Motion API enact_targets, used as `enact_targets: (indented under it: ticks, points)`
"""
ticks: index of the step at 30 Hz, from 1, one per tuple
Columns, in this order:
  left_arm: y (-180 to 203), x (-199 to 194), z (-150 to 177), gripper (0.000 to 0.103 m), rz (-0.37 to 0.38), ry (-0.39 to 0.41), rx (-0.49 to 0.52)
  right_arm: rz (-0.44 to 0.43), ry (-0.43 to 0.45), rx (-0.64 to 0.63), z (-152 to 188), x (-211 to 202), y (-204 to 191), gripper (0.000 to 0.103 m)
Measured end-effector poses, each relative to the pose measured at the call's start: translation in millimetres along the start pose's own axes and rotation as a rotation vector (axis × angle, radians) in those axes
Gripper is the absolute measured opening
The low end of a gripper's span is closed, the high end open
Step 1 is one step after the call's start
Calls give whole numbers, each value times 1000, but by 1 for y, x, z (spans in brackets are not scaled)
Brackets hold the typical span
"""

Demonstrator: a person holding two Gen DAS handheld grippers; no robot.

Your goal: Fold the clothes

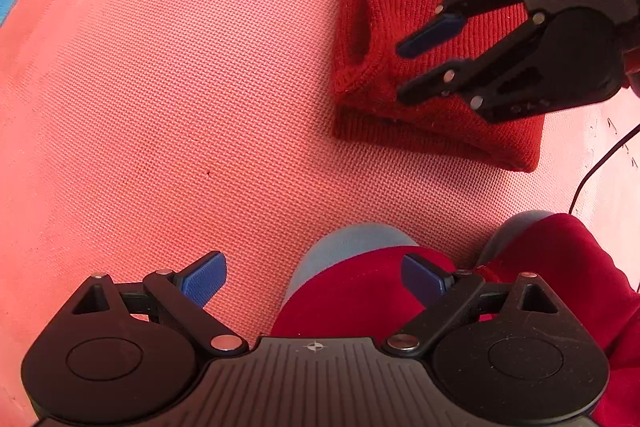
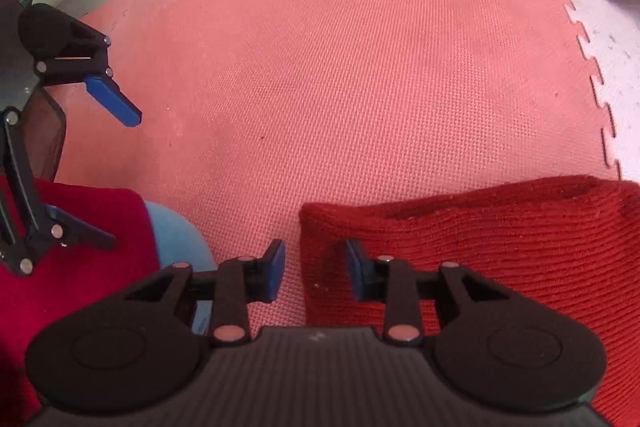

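Pink foam mat (image 2: 360, 67) under folded red sweater (image 1: 408, 27)

Part of the folded red knit garment (image 1: 420, 27) is being covered by the right gripper (image 1: 404, 71) hovering above it in the left wrist view, and its far end is being cut off by the top edge. In the right wrist view, the garment's (image 2: 500, 247) near side is being hidden beneath the right gripper's (image 2: 314, 273) body and cropped by the right edge. The left gripper (image 2: 124, 179) is being cut off by the left edge there. A person's knee (image 1: 352, 247) is being partly hidden behind the left gripper (image 1: 314, 277). A black cable (image 1: 600, 163) is being cropped at the right edge.
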State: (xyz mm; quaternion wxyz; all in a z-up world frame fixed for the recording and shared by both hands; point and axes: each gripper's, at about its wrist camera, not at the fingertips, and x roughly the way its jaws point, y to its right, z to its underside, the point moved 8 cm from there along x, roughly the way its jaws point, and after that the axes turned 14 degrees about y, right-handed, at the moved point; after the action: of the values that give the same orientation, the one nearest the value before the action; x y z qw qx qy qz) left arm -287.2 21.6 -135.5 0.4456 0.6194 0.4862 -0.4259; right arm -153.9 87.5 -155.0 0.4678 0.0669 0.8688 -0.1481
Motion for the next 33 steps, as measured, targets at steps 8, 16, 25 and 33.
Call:
enact_targets:
  ticks: [8,16,25,33]
  points:
    - [5,14,6,95,11,-6,8,-68,-56,-256,-20,2,22,49]
    - [2,25,10,95,13,-17,-4,-275,-174,-339,-17,48,13,14]
    - [15,18,-7,95,31,6,8,-421,-213,-297,-34,58,3,12]
    - [36,22,-9,95,67,16,53,-481,-300,-208,-20,100,2,12]
